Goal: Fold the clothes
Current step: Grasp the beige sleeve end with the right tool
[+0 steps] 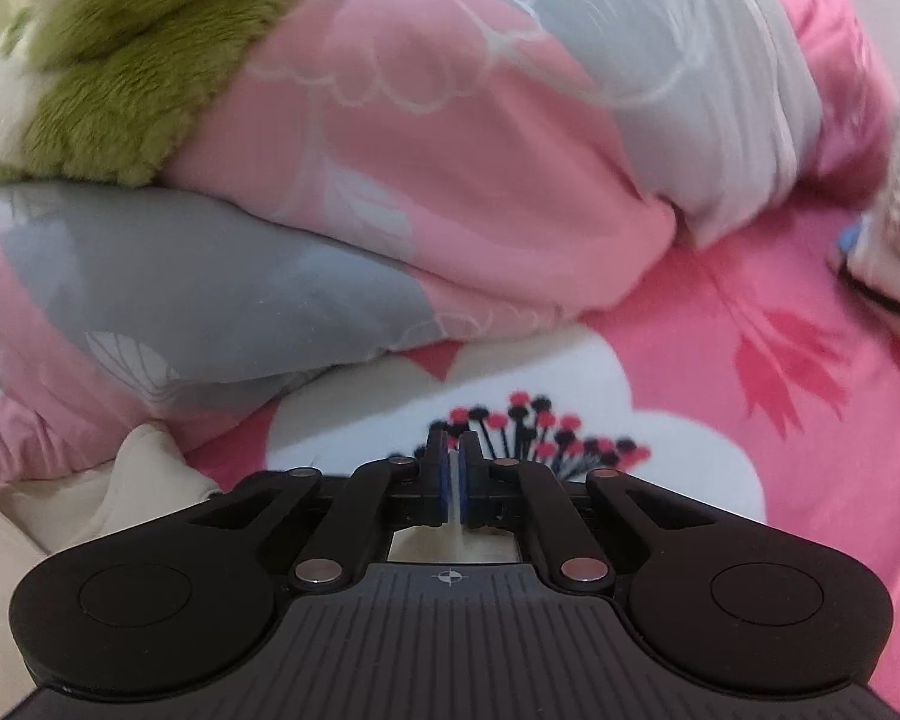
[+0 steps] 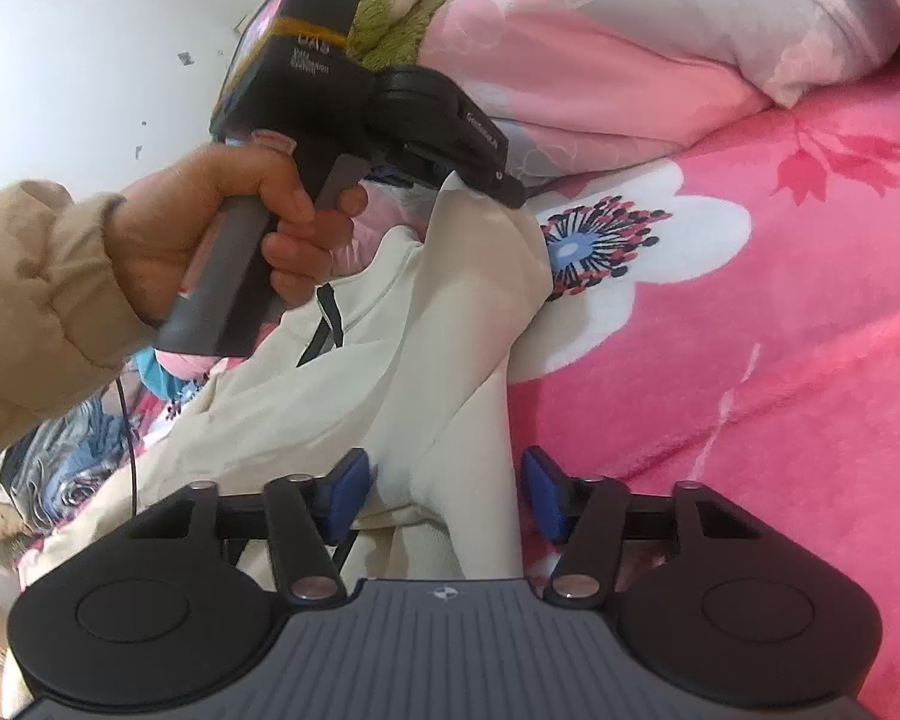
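The left gripper (image 1: 453, 450) pinches the cream garment (image 2: 390, 360), lying rumpled at lower left on the pink blanket (image 2: 750, 360), while the right gripper (image 2: 444, 489) stands wide around a fold, so it should probably close firmly there.

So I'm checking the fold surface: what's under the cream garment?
The pink floral blanket lies under the cream garment; a blue patterned cloth shows at its edge. Anything beneath its middle is covered.
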`<state>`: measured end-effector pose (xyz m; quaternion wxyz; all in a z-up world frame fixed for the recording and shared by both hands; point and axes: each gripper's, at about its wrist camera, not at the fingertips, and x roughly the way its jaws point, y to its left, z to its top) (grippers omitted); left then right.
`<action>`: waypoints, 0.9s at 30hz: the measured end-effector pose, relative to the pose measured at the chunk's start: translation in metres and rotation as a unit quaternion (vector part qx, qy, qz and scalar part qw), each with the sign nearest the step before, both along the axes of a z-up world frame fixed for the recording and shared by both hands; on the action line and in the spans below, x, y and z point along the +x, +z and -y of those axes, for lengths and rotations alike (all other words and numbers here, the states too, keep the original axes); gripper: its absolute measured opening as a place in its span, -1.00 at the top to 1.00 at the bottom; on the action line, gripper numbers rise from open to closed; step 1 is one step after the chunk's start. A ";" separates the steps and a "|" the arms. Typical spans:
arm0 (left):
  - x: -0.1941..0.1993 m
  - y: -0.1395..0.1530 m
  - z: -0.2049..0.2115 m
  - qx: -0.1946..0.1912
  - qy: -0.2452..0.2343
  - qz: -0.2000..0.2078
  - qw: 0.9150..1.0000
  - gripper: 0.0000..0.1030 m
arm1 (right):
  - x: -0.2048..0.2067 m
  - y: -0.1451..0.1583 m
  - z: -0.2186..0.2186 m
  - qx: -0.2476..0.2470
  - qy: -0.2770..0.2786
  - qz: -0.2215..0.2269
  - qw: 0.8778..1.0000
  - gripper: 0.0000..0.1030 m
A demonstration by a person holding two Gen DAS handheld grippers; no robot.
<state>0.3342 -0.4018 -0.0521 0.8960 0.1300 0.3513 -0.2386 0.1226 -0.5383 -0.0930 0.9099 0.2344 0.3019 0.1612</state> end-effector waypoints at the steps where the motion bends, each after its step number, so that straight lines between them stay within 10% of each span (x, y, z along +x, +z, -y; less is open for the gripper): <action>1: 0.001 -0.002 -0.003 -0.017 0.005 0.003 1.000 0.95 | -0.001 0.000 -0.001 -0.004 0.001 0.001 1.000 0.25; 4: 0.005 -0.018 0.005 -0.023 0.009 0.021 0.999 1.00 | -0.008 -0.001 0.004 -0.007 -0.017 0.012 1.000 0.51; 12: 0.027 -0.008 -0.020 -0.110 0.055 -0.009 0.992 0.94 | -0.005 -0.012 0.019 0.029 -0.022 0.001 0.999 0.46; 20: -0.029 0.105 -0.127 -0.137 0.054 0.009 0.989 0.90 | -0.007 -0.022 0.042 0.111 -0.033 -0.001 0.993 0.37; 27: -0.119 0.121 -0.255 -0.105 0.036 0.038 0.993 0.86 | -0.008 -0.019 0.053 0.128 -0.083 0.004 0.988 0.24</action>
